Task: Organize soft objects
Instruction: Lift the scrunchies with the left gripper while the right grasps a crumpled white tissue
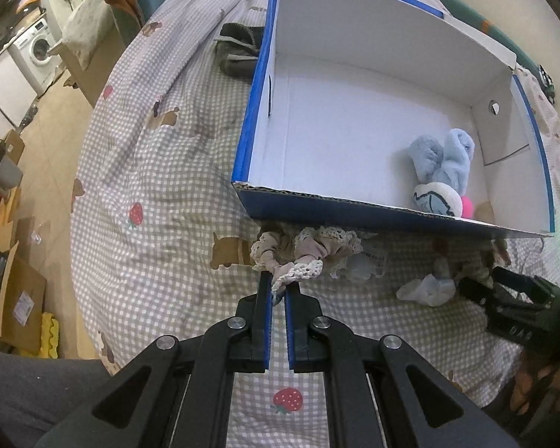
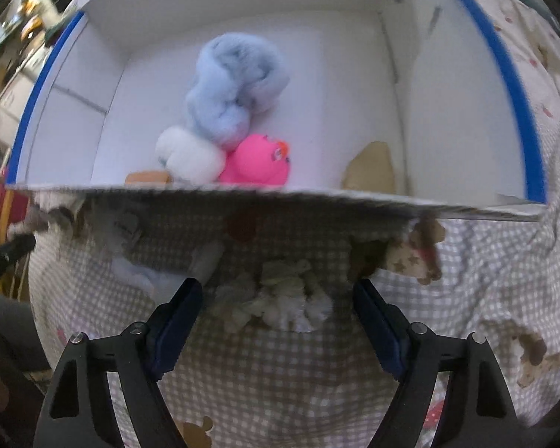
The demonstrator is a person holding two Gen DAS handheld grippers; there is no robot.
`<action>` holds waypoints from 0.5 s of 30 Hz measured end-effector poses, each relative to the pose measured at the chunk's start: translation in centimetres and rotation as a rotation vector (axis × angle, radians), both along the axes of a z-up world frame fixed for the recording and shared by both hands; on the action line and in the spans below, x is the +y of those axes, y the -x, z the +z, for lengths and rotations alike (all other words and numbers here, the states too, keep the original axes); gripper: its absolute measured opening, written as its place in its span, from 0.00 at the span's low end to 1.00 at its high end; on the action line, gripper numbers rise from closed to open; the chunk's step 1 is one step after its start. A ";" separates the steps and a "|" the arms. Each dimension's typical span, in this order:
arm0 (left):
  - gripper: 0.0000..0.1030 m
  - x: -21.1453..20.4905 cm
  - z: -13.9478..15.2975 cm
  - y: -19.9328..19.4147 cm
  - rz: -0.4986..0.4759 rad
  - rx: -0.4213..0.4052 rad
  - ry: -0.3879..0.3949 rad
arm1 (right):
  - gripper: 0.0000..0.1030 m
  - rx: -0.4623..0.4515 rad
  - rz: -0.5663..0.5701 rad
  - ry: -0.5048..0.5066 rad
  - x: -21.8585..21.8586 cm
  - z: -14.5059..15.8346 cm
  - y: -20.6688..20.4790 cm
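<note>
A blue-and-white cardboard box (image 1: pixel 257 104) lies on the checked bedspread. Inside it are a light-blue plush (image 1: pixel 444 156), a white plush (image 1: pixel 436 198) and a pink one (image 1: pixel 466 207); they also show in the right wrist view: blue (image 2: pixel 235 86), white (image 2: pixel 190 156), pink (image 2: pixel 257 160). My left gripper (image 1: pixel 279 283) is shut on the lace edge of a beige scrunchie (image 1: pixel 310 250) in front of the box. My right gripper (image 2: pixel 276 291) is open, its fingers either side of a cream knotted cloth (image 2: pixel 280 298) on the bed.
A grey sock bundle (image 1: pixel 239 48) lies left of the box. A pale blue cloth (image 1: pixel 425 289) and a star-print soft item (image 2: pixel 414 257) lie by the box's front wall (image 2: pixel 280 190). The bed edge drops to the floor on the left.
</note>
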State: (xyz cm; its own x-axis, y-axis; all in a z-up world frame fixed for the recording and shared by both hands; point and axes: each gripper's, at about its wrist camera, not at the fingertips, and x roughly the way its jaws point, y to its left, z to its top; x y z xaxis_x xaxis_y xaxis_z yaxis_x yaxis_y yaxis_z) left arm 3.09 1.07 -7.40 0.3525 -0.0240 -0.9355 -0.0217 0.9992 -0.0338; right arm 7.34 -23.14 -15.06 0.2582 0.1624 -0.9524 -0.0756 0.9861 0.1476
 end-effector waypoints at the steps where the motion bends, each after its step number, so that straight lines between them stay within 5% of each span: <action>1: 0.06 0.0 0.0 0.0 0.002 0.001 0.002 | 0.82 0.004 0.014 0.012 0.4 -0.2 0.0; 6: 0.06 0.1 -0.1 0.1 0.000 -0.004 -0.003 | 0.38 0.027 0.053 0.031 1.5 -1.1 -0.1; 15: 0.06 0.7 0.0 0.5 0.022 -0.009 -0.023 | 0.09 -0.025 0.065 0.011 1.9 0.0 1.1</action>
